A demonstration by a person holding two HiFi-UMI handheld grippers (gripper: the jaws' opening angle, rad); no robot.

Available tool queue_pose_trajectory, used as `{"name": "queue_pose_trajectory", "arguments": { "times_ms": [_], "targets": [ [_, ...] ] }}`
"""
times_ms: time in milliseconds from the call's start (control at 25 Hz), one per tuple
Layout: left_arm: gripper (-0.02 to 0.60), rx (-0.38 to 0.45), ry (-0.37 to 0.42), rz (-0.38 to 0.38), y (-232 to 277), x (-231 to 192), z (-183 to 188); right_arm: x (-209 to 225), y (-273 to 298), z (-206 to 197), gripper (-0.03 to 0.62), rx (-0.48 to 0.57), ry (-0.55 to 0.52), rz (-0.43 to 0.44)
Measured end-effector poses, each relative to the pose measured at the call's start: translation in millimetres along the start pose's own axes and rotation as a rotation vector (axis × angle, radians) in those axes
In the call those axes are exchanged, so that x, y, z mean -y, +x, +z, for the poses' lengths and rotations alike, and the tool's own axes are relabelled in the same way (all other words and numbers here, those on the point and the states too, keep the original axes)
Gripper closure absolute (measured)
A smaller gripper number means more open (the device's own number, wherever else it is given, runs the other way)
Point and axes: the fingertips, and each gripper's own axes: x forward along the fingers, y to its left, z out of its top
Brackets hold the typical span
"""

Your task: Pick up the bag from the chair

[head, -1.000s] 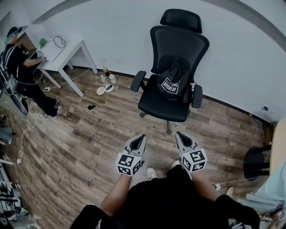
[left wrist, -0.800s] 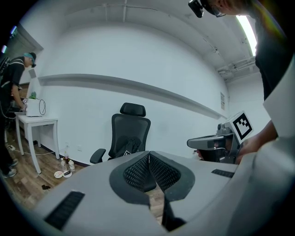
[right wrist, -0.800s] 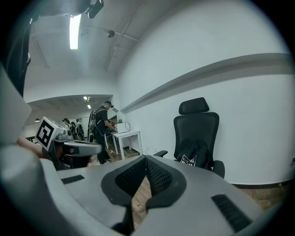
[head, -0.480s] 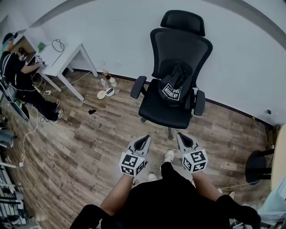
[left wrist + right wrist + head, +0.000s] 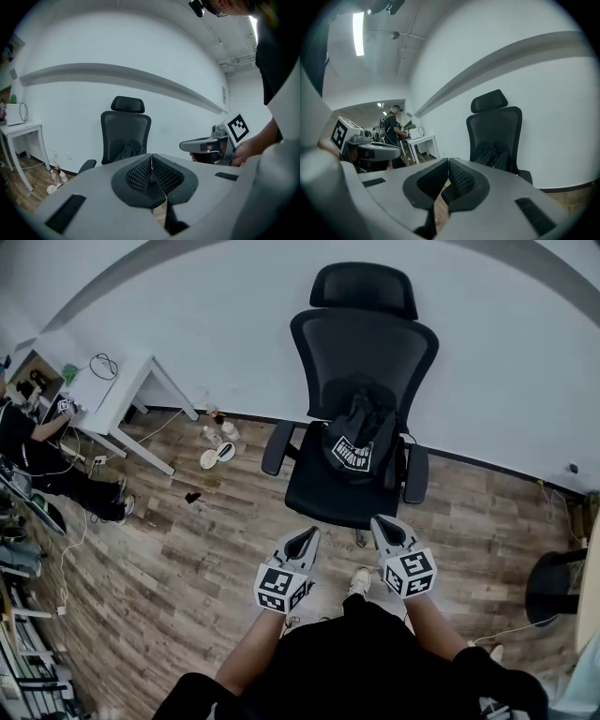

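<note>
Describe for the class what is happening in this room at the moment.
A person stands facing a black office chair, holding a pair of tongs in each hand. The left tongs and the right tongs are both shut and empty, held low in front of the seat. The black bag with white print sits on the seat against the backrest, untouched. Off to the left, another person is busy at a white desk.
</note>
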Motion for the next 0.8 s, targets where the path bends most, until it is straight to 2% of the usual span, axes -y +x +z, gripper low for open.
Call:
{"name": "queue_pose_trajectory", "arguments": {
  "times_ms": [400,800],
  "targets": [
    [0.56,-0.008,0.016,0.037,56,-17,25,56,40,4,0.572,-0.018,0.029,0.027],
    [0.56,-0.013,0.022,0.023,97,-33,40,74,66,8,0.572,-0.04,0.04,0.034]
  ]
}}
